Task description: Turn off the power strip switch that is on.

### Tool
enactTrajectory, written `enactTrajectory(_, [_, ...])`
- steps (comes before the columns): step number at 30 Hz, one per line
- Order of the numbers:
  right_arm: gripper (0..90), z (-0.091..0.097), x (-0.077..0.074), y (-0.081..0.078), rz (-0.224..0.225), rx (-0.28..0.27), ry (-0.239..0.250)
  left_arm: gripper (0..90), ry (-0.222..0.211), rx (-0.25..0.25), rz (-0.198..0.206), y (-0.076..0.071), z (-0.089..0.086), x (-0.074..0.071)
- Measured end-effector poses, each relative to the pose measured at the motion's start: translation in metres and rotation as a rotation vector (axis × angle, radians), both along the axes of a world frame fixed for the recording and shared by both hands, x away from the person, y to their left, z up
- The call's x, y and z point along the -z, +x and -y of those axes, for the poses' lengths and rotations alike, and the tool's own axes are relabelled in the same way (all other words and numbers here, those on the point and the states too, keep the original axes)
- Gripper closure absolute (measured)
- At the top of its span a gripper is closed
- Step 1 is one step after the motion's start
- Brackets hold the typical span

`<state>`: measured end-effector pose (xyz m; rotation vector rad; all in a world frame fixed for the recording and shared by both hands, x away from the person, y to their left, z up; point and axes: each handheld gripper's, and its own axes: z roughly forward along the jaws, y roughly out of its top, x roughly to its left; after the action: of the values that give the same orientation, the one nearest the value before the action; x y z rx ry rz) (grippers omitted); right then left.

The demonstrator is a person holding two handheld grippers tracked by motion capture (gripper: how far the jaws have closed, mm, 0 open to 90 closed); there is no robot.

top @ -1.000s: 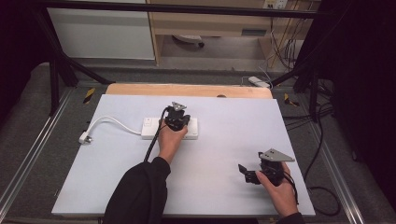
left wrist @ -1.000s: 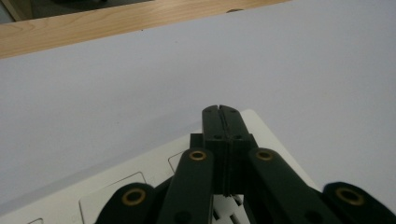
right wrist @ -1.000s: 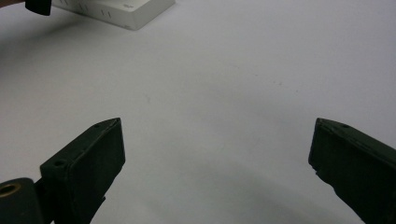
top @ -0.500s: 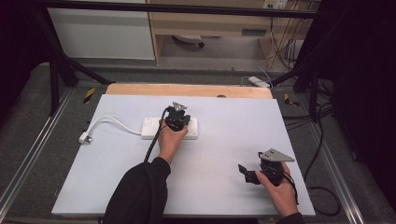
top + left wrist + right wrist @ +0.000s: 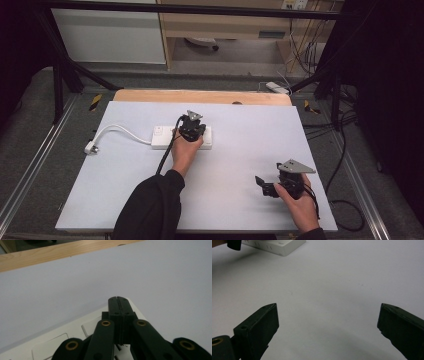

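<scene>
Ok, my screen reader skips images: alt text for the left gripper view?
The left gripper has its black jaws pressed shut, with nothing between them, over the end of a white power strip. Beyond lie the white table and its wooden edge.

I count one white rectangular plastic power strip (image 5: 181, 138) on my desk (image 5: 250, 150), a single pale lavender-grey board with one strip of bare wood (image 5: 200, 96) along its far edge. One white cable (image 5: 117, 131) runs from the strip and ends in one white plug (image 5: 90, 148). I hold two black grippers: the left gripper (image 5: 192, 125) and the right gripper (image 5: 265, 186), each with two jaws, four in all. Each carries one grey three-cornered plate, so two plates. Two hands of mine are in sight, the left hand (image 5: 184, 152) and the right hand (image 5: 300, 207).
</scene>
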<state>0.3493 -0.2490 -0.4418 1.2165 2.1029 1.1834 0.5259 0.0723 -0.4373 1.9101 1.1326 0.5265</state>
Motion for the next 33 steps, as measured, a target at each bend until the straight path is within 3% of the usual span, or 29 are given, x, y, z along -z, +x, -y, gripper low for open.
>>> enactTrajectory(14, [4.1,0.000,0.000,0.000,0.000,0.001,0.002,90.0,-0.025,0.007,0.045,0.000,-0.009,-0.009])
enactTrajectory(33, [4.1,-0.001,0.000,0.000,0.002,0.002,-0.001,90.0,-0.034,0.019,0.070,-0.005,-0.027,-0.026])
